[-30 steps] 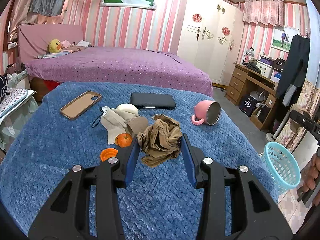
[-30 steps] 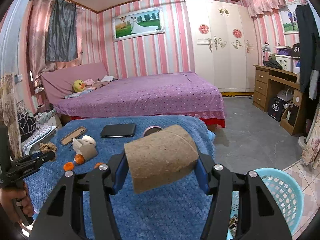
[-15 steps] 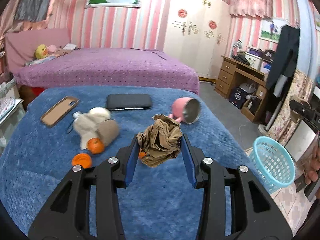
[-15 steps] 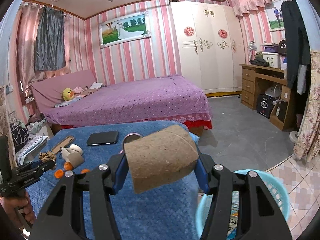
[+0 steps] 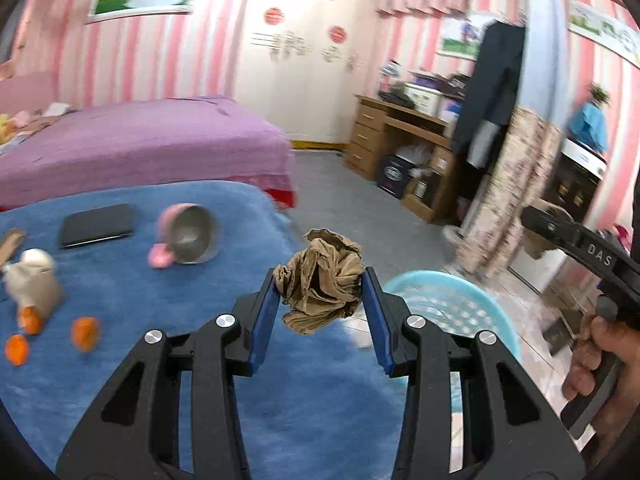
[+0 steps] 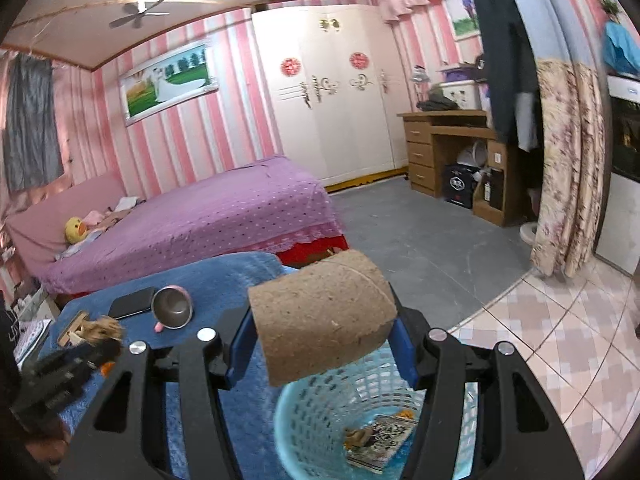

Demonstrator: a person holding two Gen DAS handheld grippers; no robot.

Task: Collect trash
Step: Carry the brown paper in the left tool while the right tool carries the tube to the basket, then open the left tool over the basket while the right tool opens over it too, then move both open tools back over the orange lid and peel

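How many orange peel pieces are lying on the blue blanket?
3 in the blurred left wrist view: one nearest the left edge, one against the beige cloth bundle, one farther right. Others may be hidden.

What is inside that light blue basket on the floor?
Looking down from the right wrist view, the blue basket holds a printed packet or booklet and some small orange-brown scraps. The cardboard roll held in the right gripper covers part of the basket's far side.
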